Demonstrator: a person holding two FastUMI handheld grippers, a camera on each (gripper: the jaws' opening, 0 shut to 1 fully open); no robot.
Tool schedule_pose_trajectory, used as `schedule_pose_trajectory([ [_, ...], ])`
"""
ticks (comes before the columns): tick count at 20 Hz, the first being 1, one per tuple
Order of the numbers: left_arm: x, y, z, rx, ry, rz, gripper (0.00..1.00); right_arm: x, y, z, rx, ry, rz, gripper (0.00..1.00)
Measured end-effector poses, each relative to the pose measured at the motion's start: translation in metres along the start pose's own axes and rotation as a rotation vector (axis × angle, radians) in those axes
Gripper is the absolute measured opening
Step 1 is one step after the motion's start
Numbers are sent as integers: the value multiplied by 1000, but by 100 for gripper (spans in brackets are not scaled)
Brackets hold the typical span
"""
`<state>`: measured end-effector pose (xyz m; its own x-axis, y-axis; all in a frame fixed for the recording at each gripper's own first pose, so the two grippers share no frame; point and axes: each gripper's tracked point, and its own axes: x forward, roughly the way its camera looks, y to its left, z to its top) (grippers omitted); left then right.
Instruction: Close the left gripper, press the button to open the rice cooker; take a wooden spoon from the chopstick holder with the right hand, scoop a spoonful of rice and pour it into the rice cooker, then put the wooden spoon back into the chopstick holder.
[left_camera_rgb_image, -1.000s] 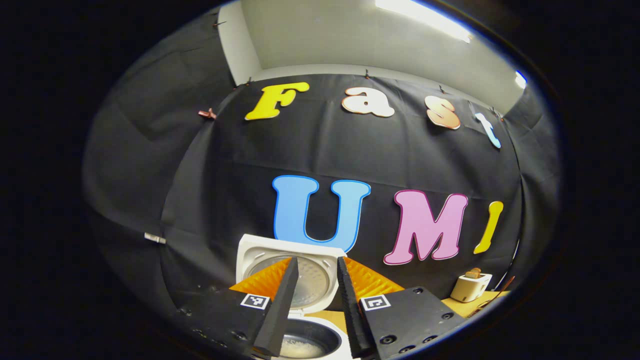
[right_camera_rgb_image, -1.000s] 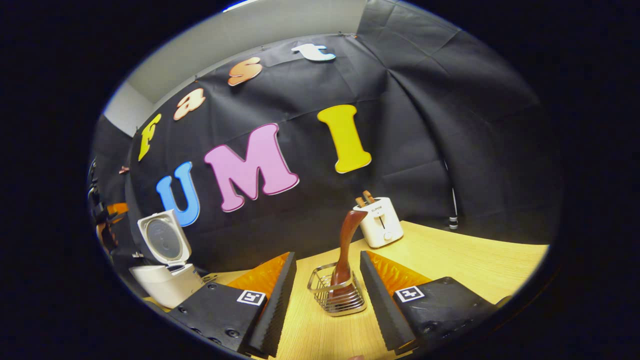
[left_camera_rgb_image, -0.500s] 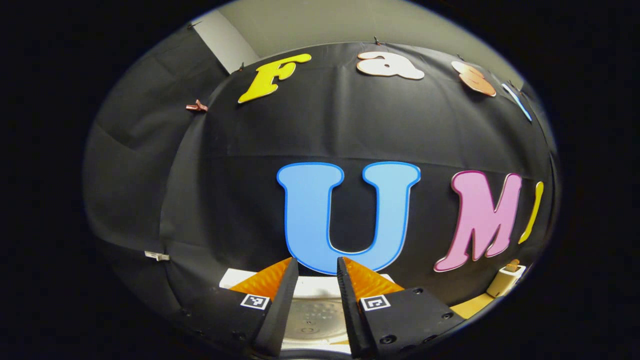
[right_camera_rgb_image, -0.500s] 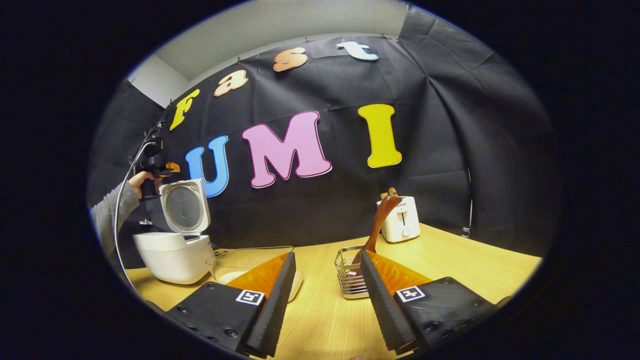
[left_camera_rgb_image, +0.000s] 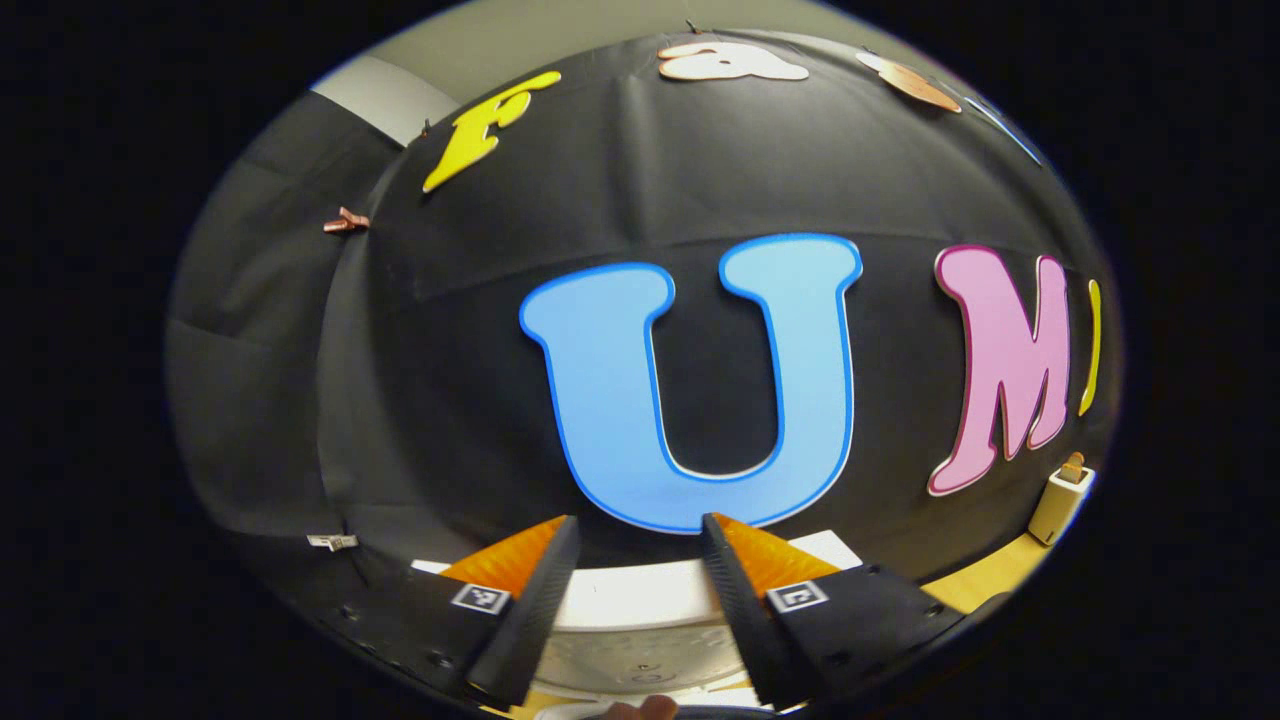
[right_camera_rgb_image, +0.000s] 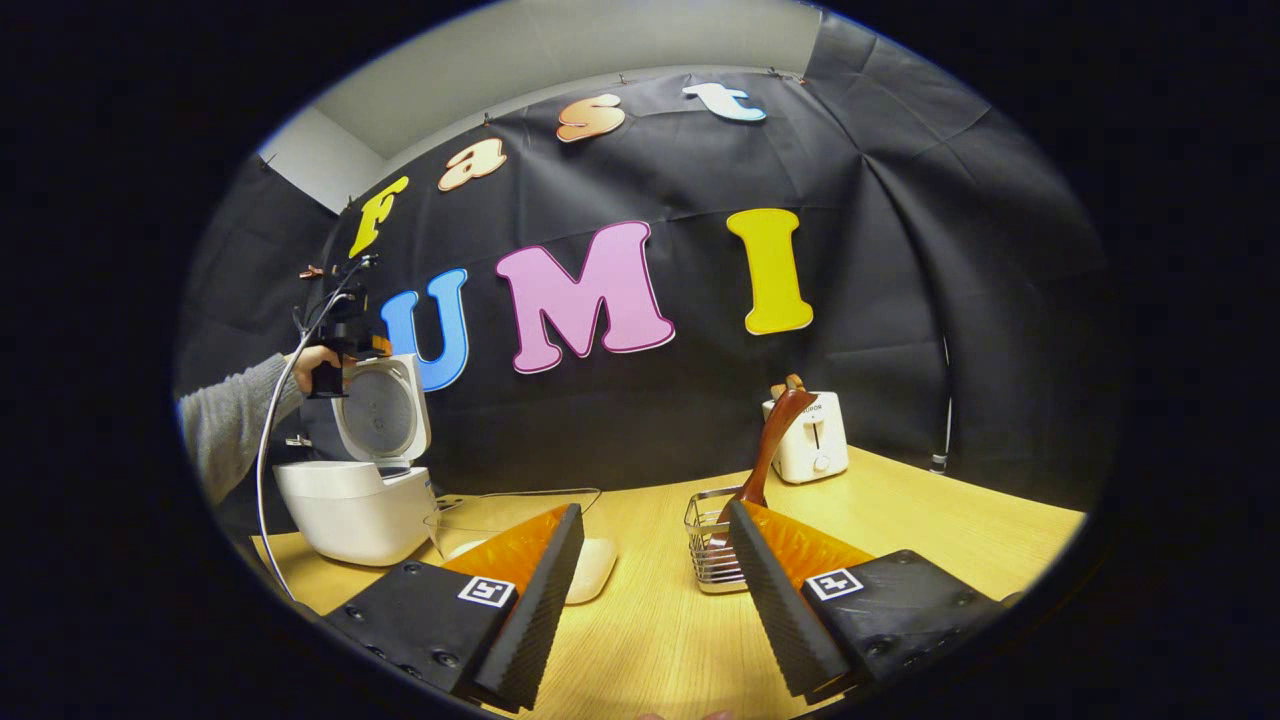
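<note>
Now, right gripper (right_camera_rgb_image: 645, 600) spread wide at lower centre, nothing held; wooden spoon (right_camera_rgb_image: 768, 452) upright in chopstick holder (right_camera_rgb_image: 710, 552); left gripper (left_camera_rgb_image: 633, 610) parted before raised rice cooker (right_camera_rgb_image: 365, 478) lid.

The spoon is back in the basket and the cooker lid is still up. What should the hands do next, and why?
Probably nothing more than drawing the right gripper back. Its fingers are open and empty, and the wooden spoon stands in the chopstick holder. The rice cooker lid is open, and the task never asks to close it.
</note>
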<state>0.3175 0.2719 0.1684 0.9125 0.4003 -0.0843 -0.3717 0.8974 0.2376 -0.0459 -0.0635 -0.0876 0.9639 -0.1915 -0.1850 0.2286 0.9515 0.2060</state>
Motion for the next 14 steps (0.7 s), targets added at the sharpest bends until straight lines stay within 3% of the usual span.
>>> schedule_pose_trajectory([
  [2,-5,-1,3,-69,-23,-3,93,0,0,-1,-8,5,3,90],
  [7,-32,-5,0,-68,16,-8,94,-3,-4,2,15,5,5,90],
  [14,-127,-21,-28,-64,24,-56,94,-12,-7,9,30,-5,17,90],
])
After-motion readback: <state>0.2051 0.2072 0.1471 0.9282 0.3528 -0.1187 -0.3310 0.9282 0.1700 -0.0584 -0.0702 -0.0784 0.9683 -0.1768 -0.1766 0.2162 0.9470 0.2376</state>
